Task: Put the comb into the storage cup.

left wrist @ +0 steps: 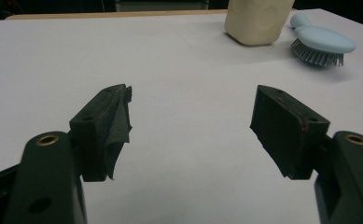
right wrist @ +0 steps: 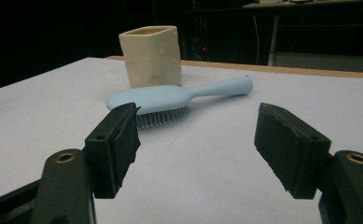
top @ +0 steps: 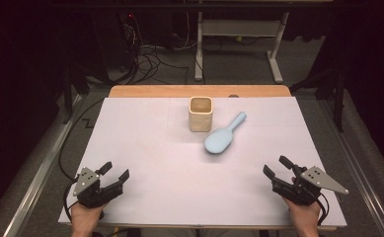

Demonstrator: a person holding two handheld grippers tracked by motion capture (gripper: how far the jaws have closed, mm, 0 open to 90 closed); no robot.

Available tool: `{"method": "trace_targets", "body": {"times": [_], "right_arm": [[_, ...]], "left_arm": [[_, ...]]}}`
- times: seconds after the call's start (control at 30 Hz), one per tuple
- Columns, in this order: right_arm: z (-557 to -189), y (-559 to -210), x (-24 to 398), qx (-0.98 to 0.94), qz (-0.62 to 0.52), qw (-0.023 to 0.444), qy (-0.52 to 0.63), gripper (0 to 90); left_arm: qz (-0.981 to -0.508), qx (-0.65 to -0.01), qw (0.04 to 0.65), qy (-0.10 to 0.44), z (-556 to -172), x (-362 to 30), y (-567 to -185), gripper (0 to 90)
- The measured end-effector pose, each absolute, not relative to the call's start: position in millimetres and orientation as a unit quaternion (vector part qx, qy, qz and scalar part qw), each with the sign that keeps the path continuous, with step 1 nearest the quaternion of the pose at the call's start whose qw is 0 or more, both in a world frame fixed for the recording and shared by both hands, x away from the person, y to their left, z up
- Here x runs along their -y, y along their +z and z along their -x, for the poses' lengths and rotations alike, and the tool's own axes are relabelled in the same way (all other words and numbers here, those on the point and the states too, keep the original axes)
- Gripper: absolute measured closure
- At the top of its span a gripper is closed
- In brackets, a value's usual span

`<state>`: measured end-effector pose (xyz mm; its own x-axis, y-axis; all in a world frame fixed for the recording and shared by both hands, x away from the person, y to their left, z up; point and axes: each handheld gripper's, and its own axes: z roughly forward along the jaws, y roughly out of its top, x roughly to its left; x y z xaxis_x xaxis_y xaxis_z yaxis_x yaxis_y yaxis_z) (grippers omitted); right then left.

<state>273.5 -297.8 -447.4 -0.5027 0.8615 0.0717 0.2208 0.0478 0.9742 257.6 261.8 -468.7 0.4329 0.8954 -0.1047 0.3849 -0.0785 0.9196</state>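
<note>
Two grippers held open, empty, at near table (top: 145, 148) corners: left gripper (top: 116, 171), right gripper (top: 275, 166). Brush (top: 223, 138) laid bristles-down just beside cup (top: 200, 114).

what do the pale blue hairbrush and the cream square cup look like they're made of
Pale blue hairbrush: probably moulded plastic, smooth with a soft satin sheen, and thin grey bristles underneath that look like plastic too. Cream square cup: matte, thick-walled, with shallow dimples; it could be ceramic or soft rubbery plastic.

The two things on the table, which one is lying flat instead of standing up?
The light blue hairbrush, bristles down; the cream cup beside it stands upright.
</note>
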Motion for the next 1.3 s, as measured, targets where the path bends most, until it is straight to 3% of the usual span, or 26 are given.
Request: {"method": "trace_targets", "body": {"times": [1.3], "right_arm": [[-300.6,-435.5,285.0,-0.661,-0.424,0.271,0.556,33.1]], "left_arm": [[-0.680,-0.472,0.499,0.258,-257.8,-264.5,-468.0,28.9]]}}
